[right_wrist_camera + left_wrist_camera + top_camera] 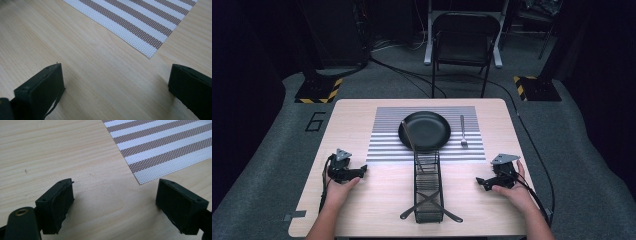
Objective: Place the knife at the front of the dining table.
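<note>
Light wooden surface [362, 115] carrying a striped placemat [384, 145] at its far middle. On the mat, a black plate [425, 131] with a fork [463, 131] just to its right. Nearer, a black wire rack [428, 187] running lengthwise, dark tongs [452, 215] crossed at its near end. Left claw [361, 171] and right claw [481, 183] resting on the wood either side, each held by a hand. Beyond, a folding chair [464, 40].

Black pan [425, 131], fork [463, 132] on striped mat [384, 145]; wire rack [428, 186] nearer.
</note>
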`<action>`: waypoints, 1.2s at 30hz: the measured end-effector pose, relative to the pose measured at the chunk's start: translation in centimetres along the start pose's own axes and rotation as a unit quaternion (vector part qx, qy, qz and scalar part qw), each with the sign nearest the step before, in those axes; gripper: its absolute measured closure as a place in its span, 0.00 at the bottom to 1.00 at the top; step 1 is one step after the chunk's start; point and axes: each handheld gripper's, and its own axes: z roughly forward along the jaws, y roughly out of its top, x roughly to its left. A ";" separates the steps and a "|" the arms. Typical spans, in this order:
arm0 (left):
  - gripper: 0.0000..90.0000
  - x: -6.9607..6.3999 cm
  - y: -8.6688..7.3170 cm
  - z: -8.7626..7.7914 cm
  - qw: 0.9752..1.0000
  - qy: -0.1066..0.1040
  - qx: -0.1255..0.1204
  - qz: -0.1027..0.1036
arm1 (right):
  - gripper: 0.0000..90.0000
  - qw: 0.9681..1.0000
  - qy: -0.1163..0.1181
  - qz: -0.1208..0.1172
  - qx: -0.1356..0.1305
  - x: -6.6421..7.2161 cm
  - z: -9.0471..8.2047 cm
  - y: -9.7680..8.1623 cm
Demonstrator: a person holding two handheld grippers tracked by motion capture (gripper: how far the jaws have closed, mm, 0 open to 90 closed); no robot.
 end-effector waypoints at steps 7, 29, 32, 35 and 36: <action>0.17 0.0 0.0 0.0 1.000 0.002 -0.001 -0.001 | 0.00 1.000 0.000 0.000 0.000 0.0 0.0 0.0; 0.47 0.3 0.1 -0.7 1.000 0.016 -0.012 -0.024 | 0.00 1.000 0.000 0.000 0.000 0.0 0.0 0.0; 0.47 0.0 0.5 -1.3 0.999 0.012 -0.016 -0.028 | 0.00 1.000 0.000 0.000 0.000 0.0 0.0 0.0; 0.47 -0.8 1.2 -2.3 0.999 -0.010 -0.025 -0.021 | 0.00 1.000 0.000 -0.001 0.000 0.0 0.0 0.0; 0.47 -1.0 1.3 -2.5 0.999 -0.016 -0.028 -0.022 | 0.00 1.000 0.000 -0.001 0.000 0.0 0.0 0.0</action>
